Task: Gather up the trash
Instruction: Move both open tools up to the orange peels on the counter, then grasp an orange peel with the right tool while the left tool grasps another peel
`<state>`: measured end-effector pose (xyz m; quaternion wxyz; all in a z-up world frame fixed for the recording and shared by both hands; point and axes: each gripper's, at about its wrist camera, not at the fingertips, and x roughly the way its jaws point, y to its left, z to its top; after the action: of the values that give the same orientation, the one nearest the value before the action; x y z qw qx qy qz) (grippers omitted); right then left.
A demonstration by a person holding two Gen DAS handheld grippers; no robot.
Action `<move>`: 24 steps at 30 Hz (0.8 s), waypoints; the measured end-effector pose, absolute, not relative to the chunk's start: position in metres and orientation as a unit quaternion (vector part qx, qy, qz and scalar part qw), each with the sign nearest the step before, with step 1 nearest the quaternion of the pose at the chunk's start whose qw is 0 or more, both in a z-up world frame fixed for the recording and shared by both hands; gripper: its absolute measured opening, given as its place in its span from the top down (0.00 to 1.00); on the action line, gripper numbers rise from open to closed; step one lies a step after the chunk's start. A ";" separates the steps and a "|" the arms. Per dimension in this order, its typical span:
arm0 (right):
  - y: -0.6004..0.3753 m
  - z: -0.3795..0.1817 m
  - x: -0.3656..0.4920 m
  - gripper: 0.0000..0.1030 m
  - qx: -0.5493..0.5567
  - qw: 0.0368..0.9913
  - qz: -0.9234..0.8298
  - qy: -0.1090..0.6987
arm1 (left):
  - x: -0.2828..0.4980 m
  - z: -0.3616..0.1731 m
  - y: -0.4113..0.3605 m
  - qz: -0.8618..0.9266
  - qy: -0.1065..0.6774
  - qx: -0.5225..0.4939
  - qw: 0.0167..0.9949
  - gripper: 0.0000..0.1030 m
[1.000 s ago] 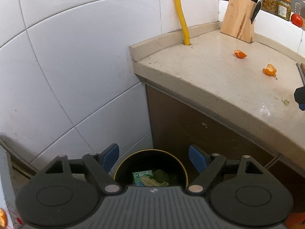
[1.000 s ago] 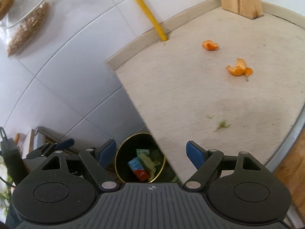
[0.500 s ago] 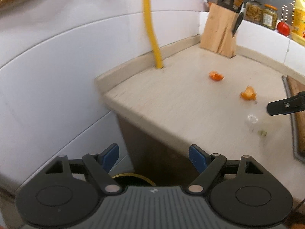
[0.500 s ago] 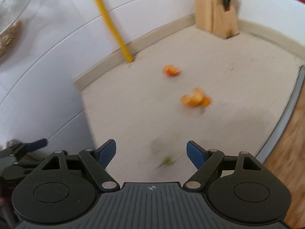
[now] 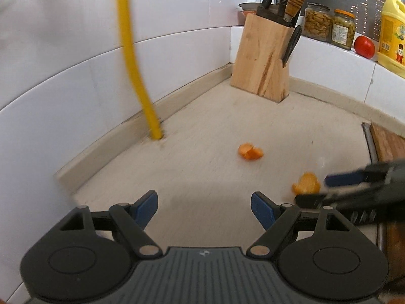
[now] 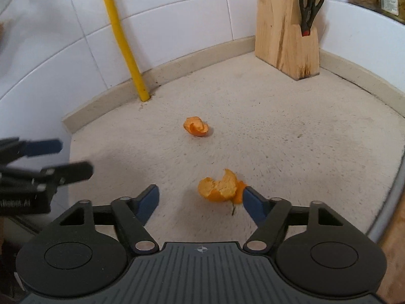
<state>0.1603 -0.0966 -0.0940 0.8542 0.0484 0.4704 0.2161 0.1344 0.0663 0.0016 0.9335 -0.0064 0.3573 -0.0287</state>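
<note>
Two pieces of orange peel lie on the beige countertop (image 6: 291, 131). The near peel (image 6: 219, 187) sits just ahead of my right gripper (image 6: 201, 198), between its open fingers and close to the right fingertip (image 6: 249, 197). The far peel (image 6: 196, 126) lies further in. In the left wrist view the far peel (image 5: 250, 151) is ahead of my open, empty left gripper (image 5: 204, 206), and the near peel (image 5: 306, 183) lies at the right, beside the right gripper's fingers (image 5: 344, 178). The left gripper shows at the left of the right wrist view (image 6: 45, 157).
A wooden knife block (image 5: 263, 58) stands in the back corner. A yellow pipe (image 6: 121, 38) rises from the counter by the tiled wall. Jars (image 5: 329, 25), a tomato (image 5: 364, 46) and a yellow bottle (image 5: 393, 40) sit on a ledge. A wooden board (image 5: 387, 147) lies at the right.
Both grippers have risen from above the trash bin and moved in over the countertop. The bin has left both views. The right gripper now frames the near peel.
</note>
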 end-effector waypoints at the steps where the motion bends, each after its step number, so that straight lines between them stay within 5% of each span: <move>1: -0.097 -0.097 0.163 0.31 0.051 0.854 0.218 0.470 | 0.142 0.001 0.064 -0.032 0.357 -0.008 0.934 0.26; 18: -0.111 -0.112 0.179 0.46 0.052 0.853 0.226 0.468 | 0.250 -0.027 0.026 -0.078 0.377 -0.038 0.922 0.26; 24: -0.111 -0.112 0.171 0.62 0.036 0.856 0.226 0.463 | 0.261 -0.045 0.023 -0.094 0.409 -0.048 0.906 0.67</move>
<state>0.1710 -0.1112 -0.1121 0.8561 0.0356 0.4633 0.2261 0.2608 0.0231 -0.0446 0.9064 -0.0475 0.4091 -0.0939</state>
